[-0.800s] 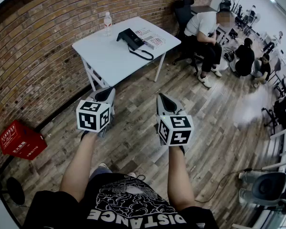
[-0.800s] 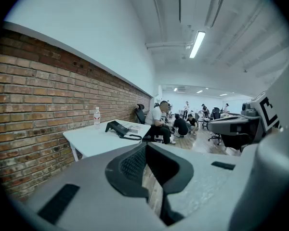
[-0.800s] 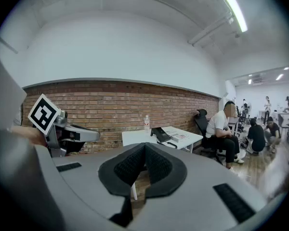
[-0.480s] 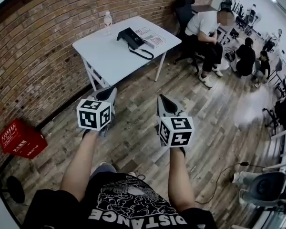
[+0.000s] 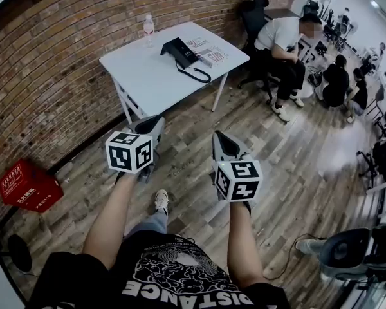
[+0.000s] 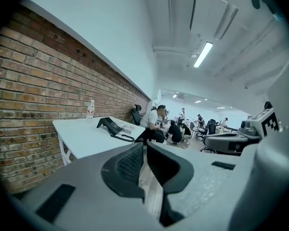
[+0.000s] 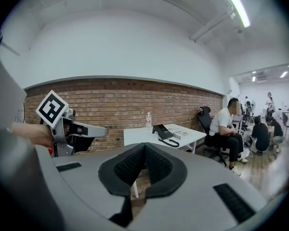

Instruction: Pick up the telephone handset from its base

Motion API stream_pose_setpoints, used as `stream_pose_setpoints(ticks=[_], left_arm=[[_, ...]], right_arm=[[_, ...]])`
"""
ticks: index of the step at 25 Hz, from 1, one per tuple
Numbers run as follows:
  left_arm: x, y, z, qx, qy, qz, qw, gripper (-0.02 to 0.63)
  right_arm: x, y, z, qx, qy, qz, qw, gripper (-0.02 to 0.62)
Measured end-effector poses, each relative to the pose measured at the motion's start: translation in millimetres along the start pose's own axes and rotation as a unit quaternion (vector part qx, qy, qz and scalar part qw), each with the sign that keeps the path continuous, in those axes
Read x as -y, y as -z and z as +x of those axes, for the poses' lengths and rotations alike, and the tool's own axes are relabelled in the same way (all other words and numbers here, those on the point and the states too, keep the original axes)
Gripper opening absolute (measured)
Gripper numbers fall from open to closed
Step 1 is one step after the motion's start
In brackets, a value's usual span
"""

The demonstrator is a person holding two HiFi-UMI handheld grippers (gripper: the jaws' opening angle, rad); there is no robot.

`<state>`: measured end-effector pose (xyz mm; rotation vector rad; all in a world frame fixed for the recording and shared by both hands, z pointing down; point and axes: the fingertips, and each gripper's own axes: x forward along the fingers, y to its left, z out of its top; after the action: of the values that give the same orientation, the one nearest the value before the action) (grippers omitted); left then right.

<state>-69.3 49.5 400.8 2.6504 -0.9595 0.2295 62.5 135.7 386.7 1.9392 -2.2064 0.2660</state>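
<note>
A black telephone [image 5: 179,51] with its handset on the base and a coiled cord [image 5: 198,76] sits on a white table [image 5: 148,76] by the brick wall; it also shows far off as the telephone [image 6: 111,126] and the telephone [image 7: 162,132]. My left gripper [image 5: 156,122] and right gripper [image 5: 217,136] are held side by side over the wooden floor, well short of the table. Both are shut with nothing between their pads. The left gripper [image 6: 144,146] and right gripper [image 7: 145,146] each show jaws touching at the tips.
A water bottle [image 5: 148,26] and papers [image 5: 209,51] lie on the table. A red crate [image 5: 27,187] stands at the left by the wall. A seated person [image 5: 284,50] and others occupy the right. An office chair base [image 5: 350,256] is at lower right.
The table and telephone have come slightly nearer in the head view, and a shoe now shows stepping forward on the floor. Both grippers stay shut, held as before.
</note>
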Motion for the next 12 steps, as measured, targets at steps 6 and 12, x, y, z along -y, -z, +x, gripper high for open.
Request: stream_pose_setpoints(ticks=[6, 12], left_arm=[[-20.3, -3.6, 32.9, 0.002, 0.016, -0.034, 0.9993, 0.039], [-56.9, -16.8, 74.7, 0.001, 0.03, -0.056, 0.998, 0.066]], right_arm=[[14.2, -3.8, 35.4, -0.006, -0.004, 0.002, 1.0, 0.0], [24.9, -20.8, 90.7, -0.007, -0.008, -0.005, 1.0, 0.0]])
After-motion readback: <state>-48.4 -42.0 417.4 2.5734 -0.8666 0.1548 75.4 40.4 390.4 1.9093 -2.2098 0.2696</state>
